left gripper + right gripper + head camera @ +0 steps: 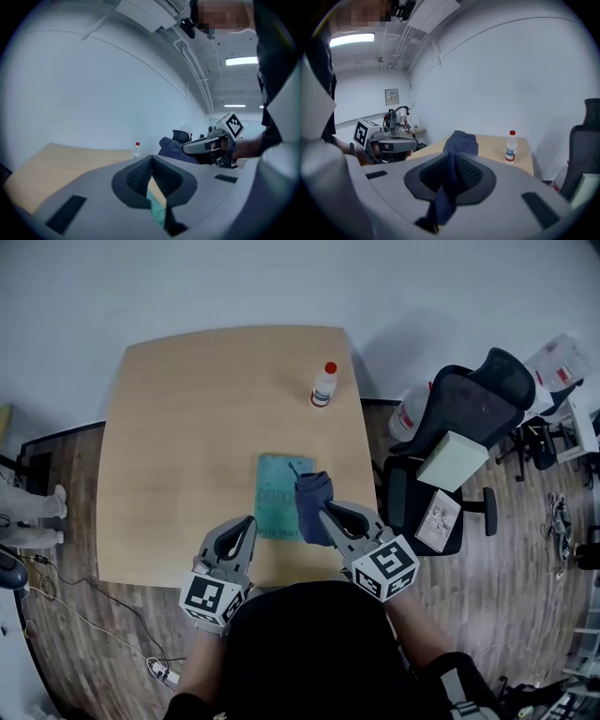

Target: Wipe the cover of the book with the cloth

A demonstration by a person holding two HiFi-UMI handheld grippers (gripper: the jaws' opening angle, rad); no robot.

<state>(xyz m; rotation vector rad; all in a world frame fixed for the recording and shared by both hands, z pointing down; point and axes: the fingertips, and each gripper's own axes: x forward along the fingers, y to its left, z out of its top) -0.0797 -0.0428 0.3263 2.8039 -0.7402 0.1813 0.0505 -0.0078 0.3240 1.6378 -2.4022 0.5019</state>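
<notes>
A teal book point(277, 504) lies flat on the wooden table point(178, 446) near its front edge. My right gripper point(322, 512) is shut on a dark blue cloth point(314, 497), which hangs bunched from the jaws above the book's right side. In the right gripper view the cloth point(461, 142) sticks up past the gripper point(452, 158) and trails down between the pads. My left gripper point(247, 525) hovers at the book's left front corner, jaws closed with nothing in them. In the left gripper view, a strip of the book point(157, 211) shows beneath that gripper point(152, 159).
A clear bottle with a red cap point(323, 385) stands at the table's far right. A black office chair point(469, 418) carrying a pale box point(453, 460) sits to the right of the table. Cables point(84, 615) lie on the wooden floor at the left.
</notes>
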